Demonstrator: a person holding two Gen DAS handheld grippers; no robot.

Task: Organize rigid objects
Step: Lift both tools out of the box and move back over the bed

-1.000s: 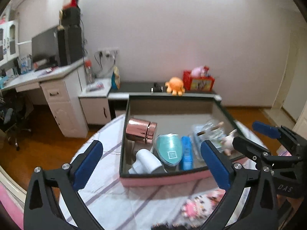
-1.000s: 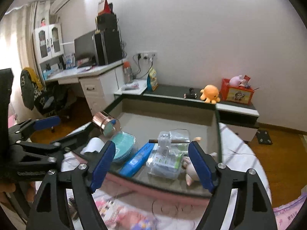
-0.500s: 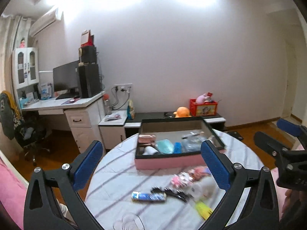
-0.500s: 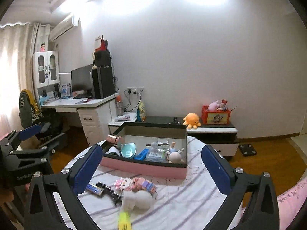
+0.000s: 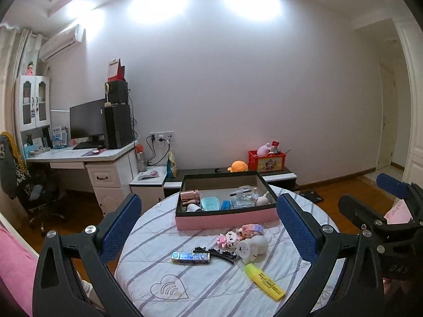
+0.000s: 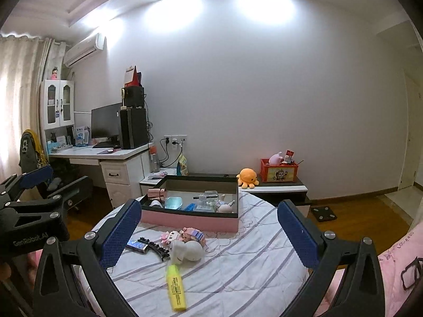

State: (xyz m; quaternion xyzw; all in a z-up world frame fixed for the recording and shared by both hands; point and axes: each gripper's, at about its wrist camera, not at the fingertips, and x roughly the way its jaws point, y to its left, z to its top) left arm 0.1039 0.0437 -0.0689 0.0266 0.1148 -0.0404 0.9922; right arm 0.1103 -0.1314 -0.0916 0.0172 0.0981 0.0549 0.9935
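Striped cloth covers the round table (image 5: pixel 148 240), with bare cloth open along its near edge. Both the left gripper (image 5: pixel 208 227) and right gripper (image 6: pixel 208 228) hang spread wide and empty — short of a yellow highlighter (image 6: pixel 175 288), a white toy (image 5: pixel 251 247) and a blue pack (image 5: pixel 191 257). Across the table the pink box (image 5: pixel 224 222) holds a copper tin (image 5: pixel 189 196), a teal case (image 5: pixel 210 203) and small bottles too blurred to name.
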